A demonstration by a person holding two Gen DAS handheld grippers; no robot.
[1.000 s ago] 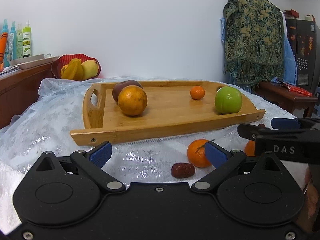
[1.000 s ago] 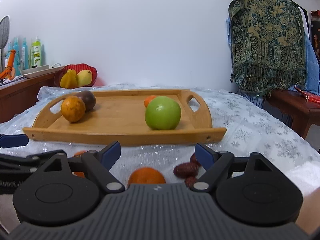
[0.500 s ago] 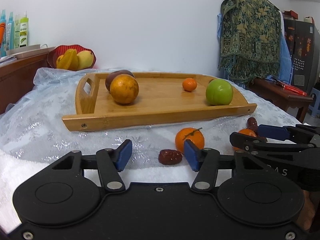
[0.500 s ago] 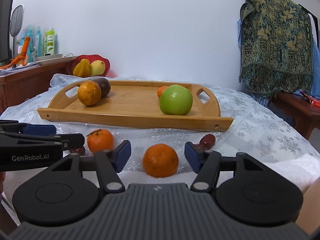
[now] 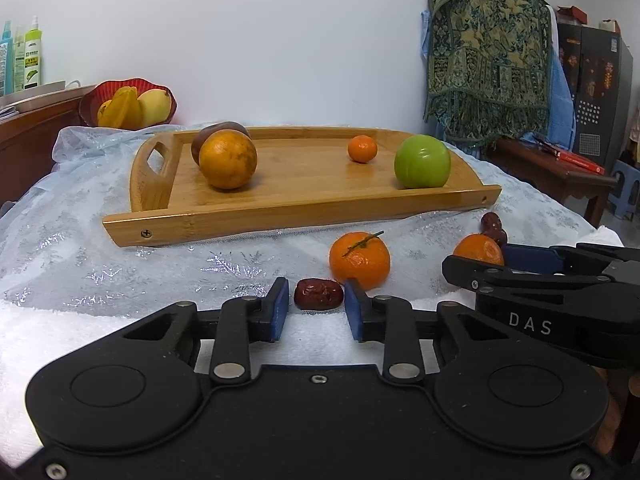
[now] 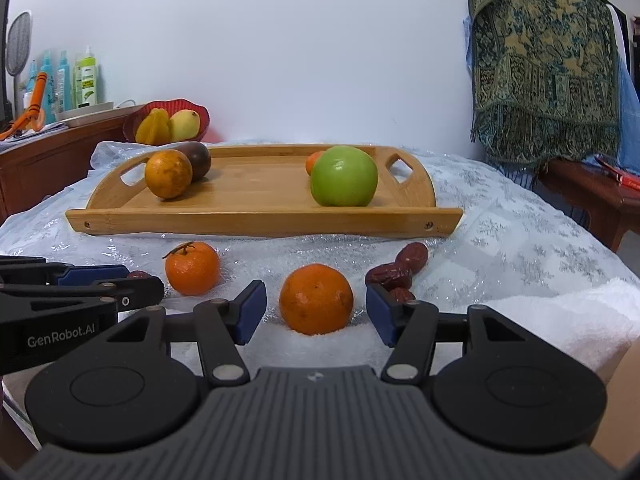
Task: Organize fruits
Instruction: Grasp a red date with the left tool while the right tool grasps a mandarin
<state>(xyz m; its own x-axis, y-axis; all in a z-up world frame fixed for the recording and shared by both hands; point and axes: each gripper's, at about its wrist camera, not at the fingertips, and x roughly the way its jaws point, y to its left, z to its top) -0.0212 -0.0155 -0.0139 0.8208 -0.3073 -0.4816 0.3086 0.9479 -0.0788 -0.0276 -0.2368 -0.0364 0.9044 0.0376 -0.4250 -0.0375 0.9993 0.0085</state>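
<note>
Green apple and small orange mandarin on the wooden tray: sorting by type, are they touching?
Apart. Left wrist view shows bare tray between green apple and small orange mandarin.

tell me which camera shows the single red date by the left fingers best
The left wrist view: the red date lies whole between the blue fingers. In the right wrist view only a sliver peeks over the left gripper.

table (image 6: 520, 232) | cloth (image 5: 80, 264) | tray (image 6: 260, 220), tangerines (image 6: 316, 298), dates (image 6: 390, 274)

right gripper (image 5: 532, 268): "DAS" | left gripper (image 6: 100, 280): "GenRobot.AI"
</note>
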